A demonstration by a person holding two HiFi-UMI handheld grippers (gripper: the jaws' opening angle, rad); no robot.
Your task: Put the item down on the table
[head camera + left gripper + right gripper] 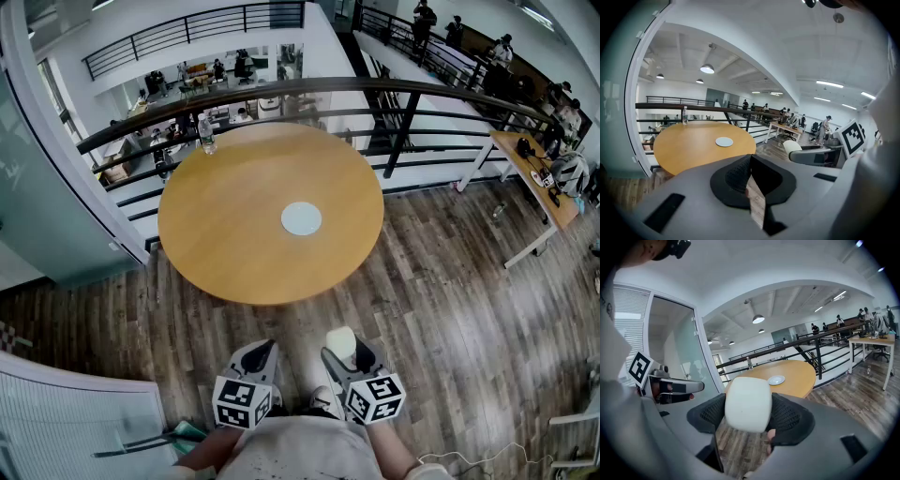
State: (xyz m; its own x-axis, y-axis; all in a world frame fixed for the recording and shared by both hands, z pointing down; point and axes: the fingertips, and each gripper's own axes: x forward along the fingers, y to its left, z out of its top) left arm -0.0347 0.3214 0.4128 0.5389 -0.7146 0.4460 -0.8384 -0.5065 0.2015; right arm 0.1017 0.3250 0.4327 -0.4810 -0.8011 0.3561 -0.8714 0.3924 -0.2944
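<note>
The right hand-held gripper (748,414) pinches a white item (747,402) with rounded corners between its black ribbed pads (786,416), held low over the plank floor (441,281) and close to the person's body, well short of the bench (234,246). The pads cover the item's sides, and what it is cannot be told. Just beside it, the left hand-held gripper (749,174) has its jaws pressed together with nothing between them. The two marker cubes sit near each other at the bottom of the head view, where the person's forearms are cut off by the edge. A strip of floor lies between both tools and the round wooden bench ahead. On the bench a pale flat disc (301,218) lies near the middle, and a clear bottle (206,134) stands upright at the far left rim; its contents cannot be made out. A dark curved railing (403,94) runs right behind the bench's far edge, with a lower level of desks and small, indistinct people beyond. A glass wall (37,216) stands to the left, and a long desk (534,183) with small cluttered things stands well apart to the right. A green thing (186,432) at the lower left is partly cut off and unclear.
</note>
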